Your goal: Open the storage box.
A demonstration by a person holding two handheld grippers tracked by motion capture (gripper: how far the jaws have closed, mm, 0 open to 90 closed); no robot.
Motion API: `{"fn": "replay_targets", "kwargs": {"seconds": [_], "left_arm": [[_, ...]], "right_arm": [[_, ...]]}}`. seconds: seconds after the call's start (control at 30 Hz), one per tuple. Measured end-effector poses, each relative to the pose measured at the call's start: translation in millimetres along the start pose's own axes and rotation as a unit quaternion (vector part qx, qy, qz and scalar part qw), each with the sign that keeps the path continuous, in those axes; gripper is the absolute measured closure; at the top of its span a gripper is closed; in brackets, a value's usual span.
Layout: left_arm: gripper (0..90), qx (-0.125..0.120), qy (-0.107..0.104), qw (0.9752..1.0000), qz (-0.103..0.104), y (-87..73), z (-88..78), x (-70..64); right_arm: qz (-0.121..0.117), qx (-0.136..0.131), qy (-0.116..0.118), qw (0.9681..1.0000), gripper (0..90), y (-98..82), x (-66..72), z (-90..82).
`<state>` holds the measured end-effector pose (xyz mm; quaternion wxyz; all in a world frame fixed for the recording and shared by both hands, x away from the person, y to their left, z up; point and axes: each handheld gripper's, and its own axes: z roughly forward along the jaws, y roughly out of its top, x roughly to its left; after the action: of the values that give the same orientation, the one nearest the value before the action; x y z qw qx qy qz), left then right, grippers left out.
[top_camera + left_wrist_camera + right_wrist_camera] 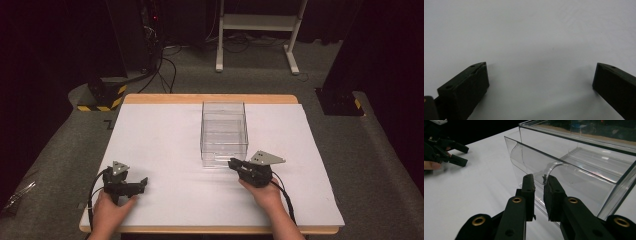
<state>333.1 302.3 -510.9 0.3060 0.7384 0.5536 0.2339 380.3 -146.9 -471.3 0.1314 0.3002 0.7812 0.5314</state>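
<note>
Your right claw (538, 181) is pinching the curved handle lip (550, 168) on the near wall of the clear plastic box (224, 132); its black jaws stand on either side of that lip, pressed onto it; in the high view the same right claw (235, 163) meets the box's near face, with your hand (267, 192) behind it

The box stands upright near the middle of the worktop (165, 135) — somewhat closer to the far edge than to the near one, open at the top, see-through all round

Your left claw (144, 183) sits near the worktop's near-left corner, well apart from the box; its jaws are spread wide with only the white surface between them, as the left gripper view shows — one left claw (540, 82) jaw at each lower corner; the right gripper view catches that left claw (461, 155) farther off at its upper left, jaws parted, held in your other hand (431, 165)
</note>
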Motion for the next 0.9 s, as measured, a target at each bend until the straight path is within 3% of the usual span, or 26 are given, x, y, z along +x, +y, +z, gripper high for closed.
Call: {"fn": "replay_targets", "kwargs": {"seconds": [0.43, 0.7, 0.9], "left_arm": [[0.6, 0.0, 0.0, 1.0, 0.0, 0.0, 0.0, 0.0], [0.6, 0.0, 0.0, 1.0, 0.0, 0.0, 0.0, 0.0], [0.6, 0.0, 0.0, 1.0, 0.0, 0.0, 0.0, 0.0]], "right_arm": [[0.001, -0.006, 0.006, 1.0, 80.8, -4.4, 1.7, -4.3], [0.002, -0.01, 0.021, 0.9997, 73.5, 0.9, 0.7, 3.4], [0.009, -0.011, 0.036, 0.9993, 77.7, -0.7, -3.0, 1.5]]}}
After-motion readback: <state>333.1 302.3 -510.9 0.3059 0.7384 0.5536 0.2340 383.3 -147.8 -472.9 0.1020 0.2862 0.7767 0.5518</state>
